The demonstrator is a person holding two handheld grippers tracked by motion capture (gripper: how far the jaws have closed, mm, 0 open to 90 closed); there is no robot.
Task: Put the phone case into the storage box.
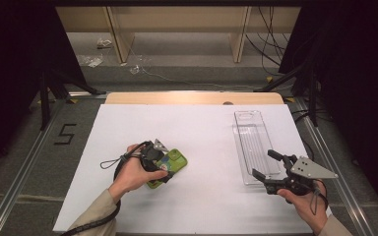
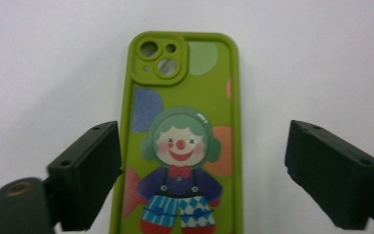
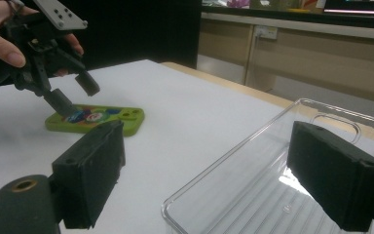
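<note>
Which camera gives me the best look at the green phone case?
The left gripper view: the green phone case lies flat and close up, its clown picture and camera cutouts plain. In the high view it is small and partly covered by the left claw. The right gripper view shows it far off, edge-on.

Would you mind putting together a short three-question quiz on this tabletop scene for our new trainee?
1. True or false: the left gripper is clamped shut on the green phone case.
2. Which thing lies closest to the right gripper?
A. a metal bowl
B. the clear plastic tray
C. a red cup
3. Fill in: the picture on the phone case shows a ____.

Key
1. False: in the left gripper view the jaws stand wide apart on either side of the case, which lies flat on the white table.
2. B
3. clown
</note>
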